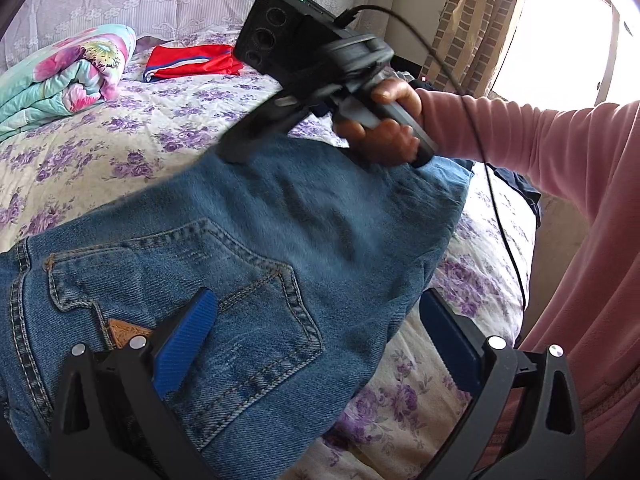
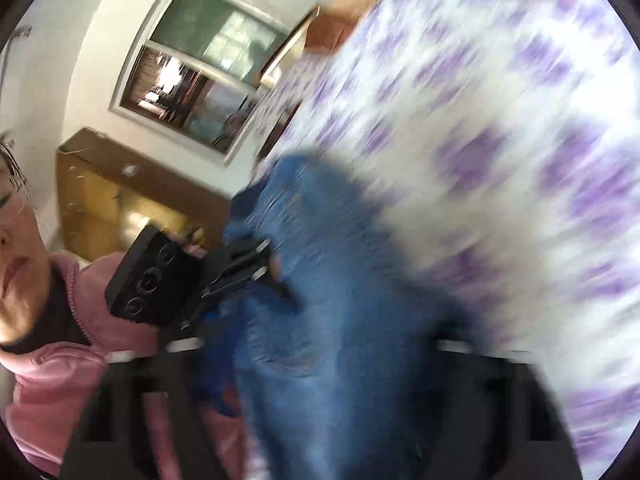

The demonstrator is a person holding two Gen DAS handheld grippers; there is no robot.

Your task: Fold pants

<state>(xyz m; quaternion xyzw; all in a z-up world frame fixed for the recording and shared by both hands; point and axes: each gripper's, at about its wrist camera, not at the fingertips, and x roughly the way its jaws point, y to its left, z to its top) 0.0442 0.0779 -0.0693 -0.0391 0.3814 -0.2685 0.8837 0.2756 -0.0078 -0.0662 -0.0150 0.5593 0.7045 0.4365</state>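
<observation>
left gripper (image 1: 316,344) fingers spread wide over jeans (image 1: 248,248) on the floral bedsheet (image 1: 100,136), back pocket up. right gripper (image 1: 236,148) at the far fold, blurred; can't tell its fingers.

Pants (image 1: 248,248) spread on the bed (image 1: 100,148) — rolled quilt (image 1: 68,76) and folded cloth (image 1: 192,62) behind them.
</observation>
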